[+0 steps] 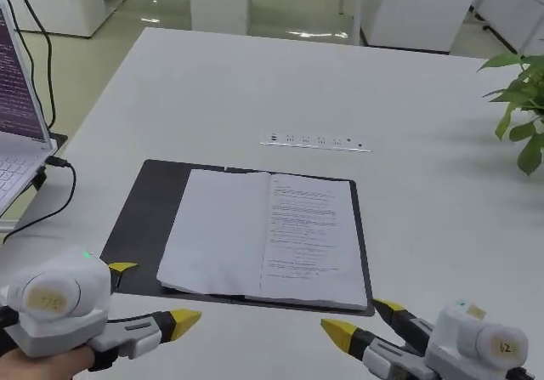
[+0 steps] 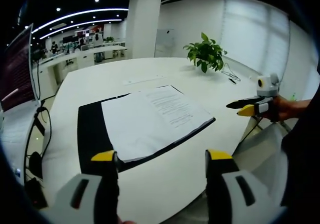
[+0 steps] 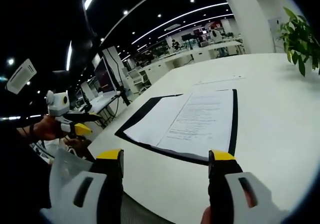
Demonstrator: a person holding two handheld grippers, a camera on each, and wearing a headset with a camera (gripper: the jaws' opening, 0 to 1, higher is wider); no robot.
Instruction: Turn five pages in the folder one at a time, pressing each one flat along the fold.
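Far left: laptop, lid up, screen lit, at the edge of the white desk; black cable plugged into its side and looping down over the desk.

Left hand-held gripper: sits low at the near left, just off the folder's near left corner, yellow-tipped jaws spread wide, nothing between them.

Folder: lies open and flat near the front middle of the desk, black cover showing as a broad band at left and a thin border at right. Blank page on the left of the fold, printed page on the right, both lying down.

Beyond the folder: flat socket strip set in the desk.

Right hand-held gripper: sits at the near right, just off the folder's near right corner, jaws parted and empty, apart from the paper.

Far right: green plant, leaves reaching over the desk edge.
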